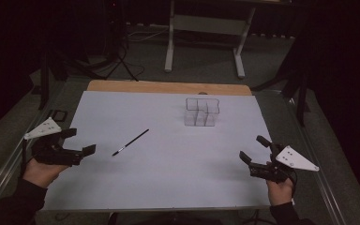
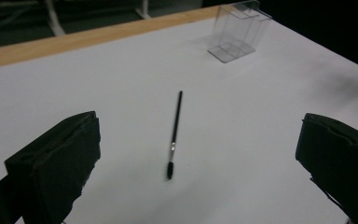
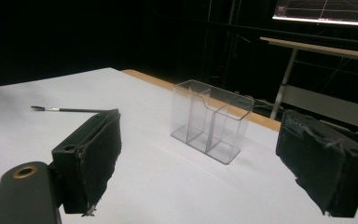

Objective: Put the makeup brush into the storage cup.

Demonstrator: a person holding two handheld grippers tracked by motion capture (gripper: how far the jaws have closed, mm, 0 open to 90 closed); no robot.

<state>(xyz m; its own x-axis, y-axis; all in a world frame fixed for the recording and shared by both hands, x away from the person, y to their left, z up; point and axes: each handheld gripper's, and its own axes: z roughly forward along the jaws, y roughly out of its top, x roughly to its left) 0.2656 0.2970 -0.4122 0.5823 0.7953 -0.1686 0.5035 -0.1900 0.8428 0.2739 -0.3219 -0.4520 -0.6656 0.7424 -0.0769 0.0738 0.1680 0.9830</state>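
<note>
Both our left gripper (image 1: 82, 140) and right gripper (image 1: 254, 147) gape empty; the thin brush (image 1: 130, 142) lies flat mid-table, left of the clear organizer (image 1: 201, 111), probably light, stiff, rolls easily, so pinch mid-handle.

2 black claws (grey 3-cornered plates on top), dark sleeves.

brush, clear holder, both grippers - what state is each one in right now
brush: lying flat on the white sheet, loose, bristle end toward the person
clear holder: upright on the sheet, compartments empty
left gripper: open, holding nothing, fingers spread either side of the brush farther off
right gripper: open, holding nothing, aimed at the holder
white sheet: spread flat over the table
</note>
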